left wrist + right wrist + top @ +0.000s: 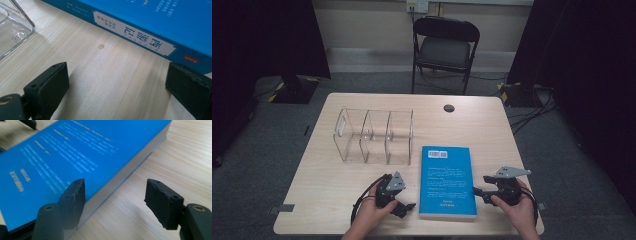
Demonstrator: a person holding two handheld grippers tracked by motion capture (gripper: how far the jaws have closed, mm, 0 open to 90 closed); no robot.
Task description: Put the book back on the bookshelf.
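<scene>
1. Book [447, 181]: blue, lying flat on the desk [362, 107] near its front edge, just right of a clear rack [373, 136].
2. Right gripper [477, 190]: jaws apart at the book's right edge, one over the cover.
3. Left gripper [408, 206]: jaws apart, empty, beside the spine.

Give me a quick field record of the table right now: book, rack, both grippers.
book: blue book lying flat, back cover up, on the near part of the table
rack: clear divider rack left of the book's far end, slots empty
left gripper: open, by the book's spine, nothing between the jaws
right gripper: open, one jaw over the cover and one beside the page edge, not yet gripping
</scene>
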